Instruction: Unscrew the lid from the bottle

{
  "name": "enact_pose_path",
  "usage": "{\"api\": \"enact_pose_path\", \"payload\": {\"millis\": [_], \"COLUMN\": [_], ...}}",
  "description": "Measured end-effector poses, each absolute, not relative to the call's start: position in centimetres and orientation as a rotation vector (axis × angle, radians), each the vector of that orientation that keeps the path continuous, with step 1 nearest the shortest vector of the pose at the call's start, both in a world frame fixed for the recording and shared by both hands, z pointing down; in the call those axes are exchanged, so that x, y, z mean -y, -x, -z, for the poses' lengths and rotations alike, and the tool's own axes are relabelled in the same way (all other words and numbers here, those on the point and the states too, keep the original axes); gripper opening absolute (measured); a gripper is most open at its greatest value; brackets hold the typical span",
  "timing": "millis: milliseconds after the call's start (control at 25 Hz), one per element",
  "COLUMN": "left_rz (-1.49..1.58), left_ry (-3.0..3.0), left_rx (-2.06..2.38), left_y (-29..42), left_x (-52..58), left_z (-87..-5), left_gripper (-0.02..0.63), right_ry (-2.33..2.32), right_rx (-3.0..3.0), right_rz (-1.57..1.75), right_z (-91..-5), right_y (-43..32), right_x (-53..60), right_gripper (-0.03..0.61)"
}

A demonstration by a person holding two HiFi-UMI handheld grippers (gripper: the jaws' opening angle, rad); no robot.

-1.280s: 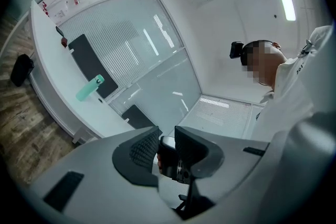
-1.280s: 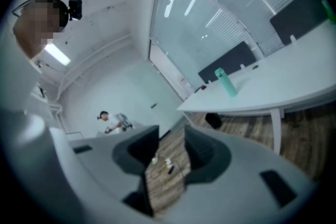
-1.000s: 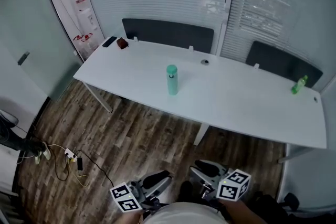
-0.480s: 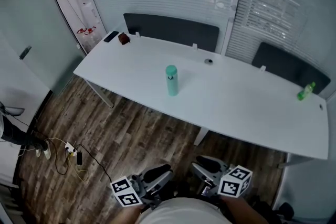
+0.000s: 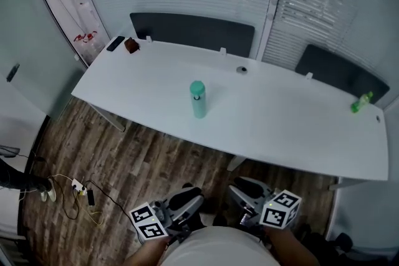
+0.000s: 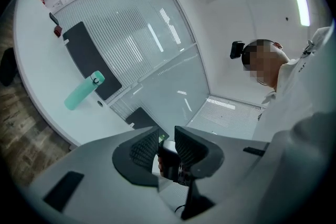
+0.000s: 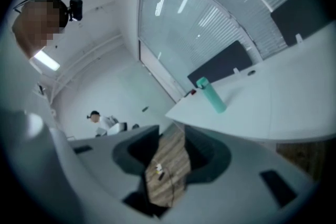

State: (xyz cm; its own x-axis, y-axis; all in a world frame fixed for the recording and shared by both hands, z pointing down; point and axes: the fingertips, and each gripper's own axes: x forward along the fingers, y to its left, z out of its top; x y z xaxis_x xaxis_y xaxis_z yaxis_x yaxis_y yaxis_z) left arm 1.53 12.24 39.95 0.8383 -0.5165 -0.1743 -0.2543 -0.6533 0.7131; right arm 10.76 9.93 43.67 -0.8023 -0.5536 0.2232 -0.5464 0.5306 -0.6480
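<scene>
Near the centre of the head view, a teal bottle (image 5: 198, 99) stands upright on a long white table (image 5: 280, 128) with its lid (image 5: 197, 86) on. At the bottom edge, well apart from the table, the left gripper (image 5: 182, 204) and right gripper (image 5: 244, 195) hang side by side, jaws parted, holding nothing.

My bottle (image 5: 198, 104) is mint green, lid (image 5: 197, 86) included; the table (image 5: 280, 128) is plain white. The floor (image 5: 137, 152) shows brown wood-grain planks. Black-and-white square markers pattern the cubes on my left gripper (image 5: 186, 201) and right gripper (image 5: 245, 189). The chairs (image 5: 193, 31) are black.
</scene>
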Motion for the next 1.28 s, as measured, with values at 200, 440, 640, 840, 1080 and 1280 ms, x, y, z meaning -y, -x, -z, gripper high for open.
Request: {"api": "enact_pose_path", "payload": {"millis": [200,440,640,840,1080,1280], "left_rz": [0.448,0.397,0.365,0.346,0.378,0.388], "left_ry": [-2.296,-2.317,-2.319,-2.32,-2.317,-2.298], "left_rx": [0.506,0.423,0.372,0.359,0.401,0.451], "left_y": [1.7,4.7,7.1,7.1,6.2,6.0], "left_x": [-6.4,0.3,3.9,5.5,6.0,6.0], "left_z": [-40.1,-39.8,-40.5,-40.7,-40.6,-40.9], "left_gripper": [0.092,0.092,0.092,0.092,0.092,0.092], "right_ry": [1.073,1.185,1.256,1.277,1.226,1.192], "right_rx": [-2.715,-2.654,-2.624,-2.617,-2.654,-2.677], "right_rz": [1.145,1.137,1.143,1.145,1.149,1.154], "right_z": [-43.4,-43.1,-43.6,-43.3,-43.4,-43.3], "right_y": [-8.2,-5.6,-3.5,-3.1,-3.6,-4.1], "right_x": [-4.1,2.0,4.5,5.5,6.1,6.7], "right_gripper": [0.147,0.147,0.147,0.147,0.147,0.147]}}
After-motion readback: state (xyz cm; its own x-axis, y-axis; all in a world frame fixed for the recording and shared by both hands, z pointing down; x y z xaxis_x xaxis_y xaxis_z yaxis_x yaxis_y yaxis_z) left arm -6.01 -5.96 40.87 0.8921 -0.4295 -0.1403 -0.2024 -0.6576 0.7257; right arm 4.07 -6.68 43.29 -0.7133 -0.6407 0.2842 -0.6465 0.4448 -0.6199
